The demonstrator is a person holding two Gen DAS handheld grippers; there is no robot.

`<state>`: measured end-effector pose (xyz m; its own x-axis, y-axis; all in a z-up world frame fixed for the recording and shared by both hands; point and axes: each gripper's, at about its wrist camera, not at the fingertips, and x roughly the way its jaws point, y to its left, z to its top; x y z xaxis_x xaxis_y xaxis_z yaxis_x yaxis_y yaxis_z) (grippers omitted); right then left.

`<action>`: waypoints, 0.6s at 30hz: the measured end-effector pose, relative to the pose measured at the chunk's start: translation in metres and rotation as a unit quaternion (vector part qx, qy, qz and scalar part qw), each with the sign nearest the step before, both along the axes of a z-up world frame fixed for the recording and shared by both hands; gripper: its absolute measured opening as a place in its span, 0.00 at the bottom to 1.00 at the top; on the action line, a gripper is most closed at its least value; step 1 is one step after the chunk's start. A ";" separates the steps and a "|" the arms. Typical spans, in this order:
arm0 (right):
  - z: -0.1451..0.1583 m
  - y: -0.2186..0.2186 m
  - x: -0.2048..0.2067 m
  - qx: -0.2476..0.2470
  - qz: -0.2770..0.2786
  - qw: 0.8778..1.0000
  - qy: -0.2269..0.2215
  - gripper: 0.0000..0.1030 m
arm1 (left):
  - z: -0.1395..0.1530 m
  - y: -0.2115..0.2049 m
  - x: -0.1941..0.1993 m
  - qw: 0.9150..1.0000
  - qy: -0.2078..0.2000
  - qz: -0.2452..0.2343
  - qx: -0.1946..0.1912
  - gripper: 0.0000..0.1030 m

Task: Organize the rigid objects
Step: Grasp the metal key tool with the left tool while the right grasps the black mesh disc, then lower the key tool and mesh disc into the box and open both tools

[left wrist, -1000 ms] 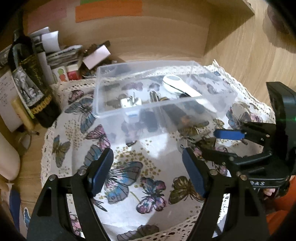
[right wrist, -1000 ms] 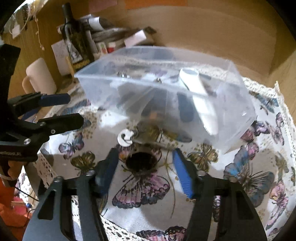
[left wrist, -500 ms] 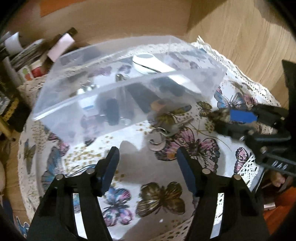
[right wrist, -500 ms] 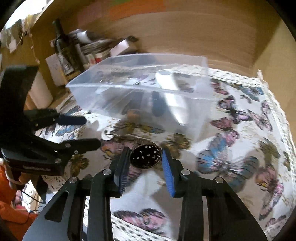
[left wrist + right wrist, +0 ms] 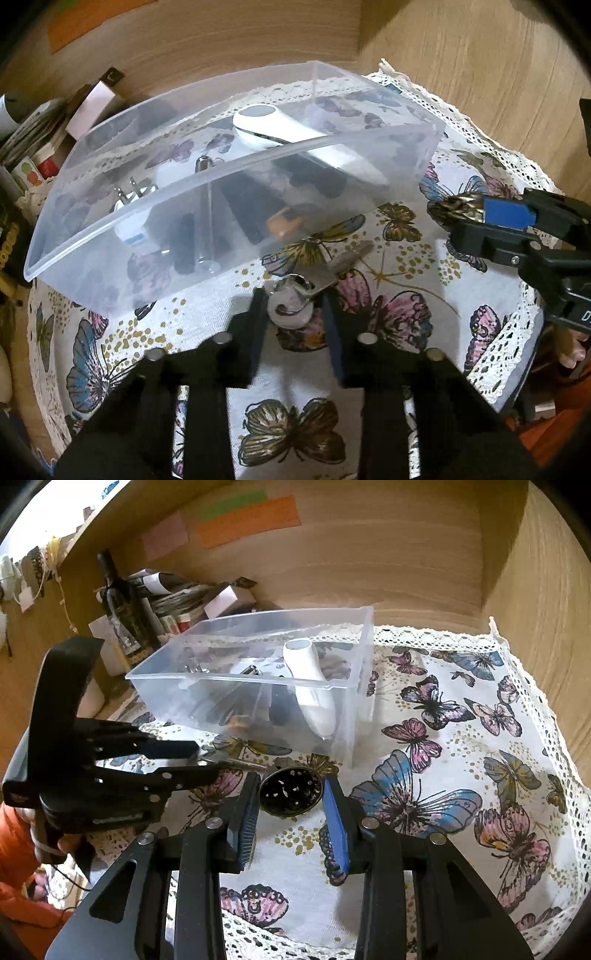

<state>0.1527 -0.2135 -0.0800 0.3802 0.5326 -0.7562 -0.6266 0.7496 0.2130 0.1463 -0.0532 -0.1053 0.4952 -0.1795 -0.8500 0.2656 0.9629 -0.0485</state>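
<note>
One key, one grinder, one bin.

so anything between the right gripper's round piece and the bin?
Only the bin's near wall. The right gripper holds the round metal piece just outside it; the open top has nothing over it. The left gripper sits beside, on the key.

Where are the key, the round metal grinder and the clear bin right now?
key (image 5: 341, 264): left wrist view, on its flat blade.
round metal grinder (image 5: 290, 792): right wrist view, on its dark open face.
clear bin (image 5: 236, 709): right wrist view, on its near wall.
</note>
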 end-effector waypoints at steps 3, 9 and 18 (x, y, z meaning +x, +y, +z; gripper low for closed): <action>0.002 -0.001 0.000 0.005 -0.001 1.000 -0.003 0.30 | 0.001 -0.001 -0.002 1.000 -0.003 0.004 0.005 0.24; 0.007 -0.001 0.000 0.010 -0.005 1.000 -0.010 0.30 | 0.006 0.002 -0.014 1.000 -0.013 0.006 0.002 0.24; 0.018 0.008 -0.001 0.017 -0.002 0.999 -0.029 0.30 | 0.031 0.013 -0.035 0.998 -0.050 0.013 -0.027 0.23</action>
